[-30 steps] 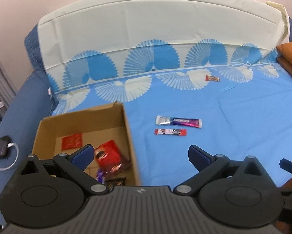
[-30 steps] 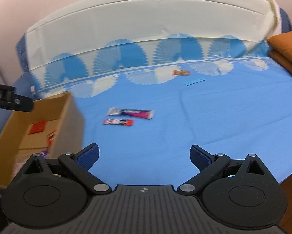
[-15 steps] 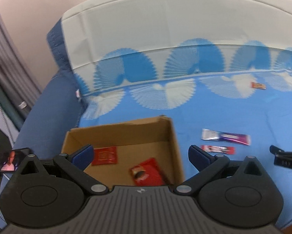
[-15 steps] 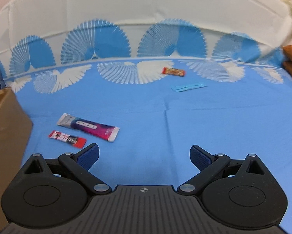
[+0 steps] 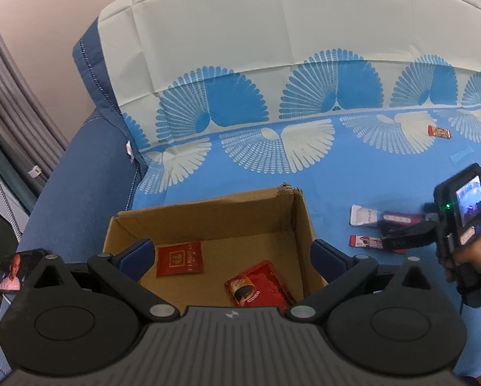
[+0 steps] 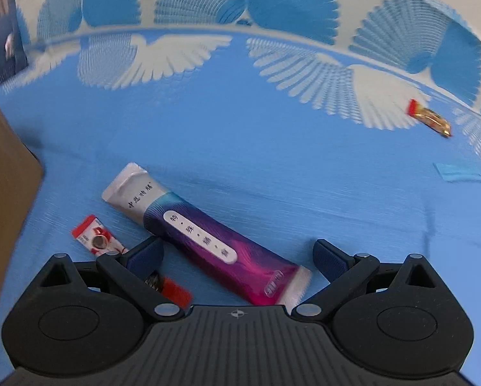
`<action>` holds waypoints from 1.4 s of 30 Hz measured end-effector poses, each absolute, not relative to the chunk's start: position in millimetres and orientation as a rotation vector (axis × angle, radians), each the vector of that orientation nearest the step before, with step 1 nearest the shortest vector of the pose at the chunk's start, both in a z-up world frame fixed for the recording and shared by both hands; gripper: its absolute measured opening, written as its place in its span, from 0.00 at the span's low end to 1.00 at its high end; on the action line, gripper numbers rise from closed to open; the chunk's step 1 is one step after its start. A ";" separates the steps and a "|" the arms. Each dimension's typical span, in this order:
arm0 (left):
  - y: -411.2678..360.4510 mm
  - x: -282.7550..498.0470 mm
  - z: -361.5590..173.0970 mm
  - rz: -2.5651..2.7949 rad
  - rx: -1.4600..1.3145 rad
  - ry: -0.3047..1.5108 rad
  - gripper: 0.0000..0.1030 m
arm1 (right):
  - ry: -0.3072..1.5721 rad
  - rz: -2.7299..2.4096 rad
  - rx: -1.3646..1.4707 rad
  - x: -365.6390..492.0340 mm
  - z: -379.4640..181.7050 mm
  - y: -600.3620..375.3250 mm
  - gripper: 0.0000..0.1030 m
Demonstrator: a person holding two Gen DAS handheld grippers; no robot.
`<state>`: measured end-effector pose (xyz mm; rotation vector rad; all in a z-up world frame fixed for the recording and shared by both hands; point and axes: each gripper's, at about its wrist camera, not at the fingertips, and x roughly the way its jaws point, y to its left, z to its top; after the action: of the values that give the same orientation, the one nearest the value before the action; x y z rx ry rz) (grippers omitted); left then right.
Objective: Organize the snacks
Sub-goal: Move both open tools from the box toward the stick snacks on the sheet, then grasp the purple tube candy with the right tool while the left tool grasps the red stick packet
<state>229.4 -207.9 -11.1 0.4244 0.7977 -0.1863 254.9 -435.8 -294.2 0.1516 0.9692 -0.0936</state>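
My left gripper (image 5: 231,254) is open and empty over a cardboard box (image 5: 208,218) that holds a flat red packet (image 5: 179,259) and a red snack bag (image 5: 259,286). My right gripper (image 6: 237,254) is open, low over a long purple and white snack bar (image 6: 205,234) lying between its jaws. A small red and white packet (image 6: 95,239) lies partly under its left finger. In the left wrist view the right gripper (image 5: 401,241) hovers over these same two snacks. A small red and gold candy (image 6: 430,117) lies far off.
A blue bedsheet with white fan prints (image 6: 272,148) covers the surface. A light blue strip (image 6: 459,173) lies at the right. The box wall (image 6: 5,167) stands at the left of the right wrist view. A phone (image 5: 15,270) lies at the bed's left edge.
My right gripper has moved forward and down onto the purple bar and the red packet. My left gripper has swung left and now sits over the box.
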 end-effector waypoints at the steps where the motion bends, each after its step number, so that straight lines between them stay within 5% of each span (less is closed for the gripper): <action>1: -210.3 229.8 -12.1 -0.192 0.427 0.795 1.00 | 0.949 -0.092 0.150 255.5 -294.8 -435.4 0.99; 3: -216.8 231.9 -12.1 -0.210 0.430 0.793 1.00 | 0.922 -0.096 0.142 255.6 -294.5 -434.2 0.91; 7: -236.9 232.1 -9.7 -0.287 0.425 0.789 1.00 | 0.865 -0.100 0.135 243.9 -288.9 -438.5 0.41; 9: -251.7 228.9 -8.9 -0.336 0.441 0.770 1.00 | 0.885 -0.109 0.168 236.9 -287.1 -451.0 0.37; 16: -311.9 219.4 -28.7 -0.550 0.572 0.742 1.00 | 1.033 -0.384 0.308 154.6 -281.6 -510.4 0.37; 24: -394.7 239.3 -102.0 -0.816 0.807 0.925 1.00 | 1.023 -0.476 0.398 81.0 -286.5 -523.9 0.39; 38: -427.9 310.2 -230.7 -0.763 1.099 1.122 0.99 | 0.997 -0.455 0.367 91.5 -295.4 -530.6 0.79; 41: -420.2 314.9 -234.7 -0.772 1.071 1.150 0.87 | 0.994 -0.454 0.360 94.9 -298.0 -530.6 0.83; 42: -419.7 315.8 -231.5 -0.810 1.036 1.187 0.63 | 0.993 -0.454 0.356 95.6 -298.5 -530.2 0.83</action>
<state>315.8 -419.7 -231.5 1.0361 1.1870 -0.8101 95.6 -530.2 -298.5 0.3562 0.9931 -0.4538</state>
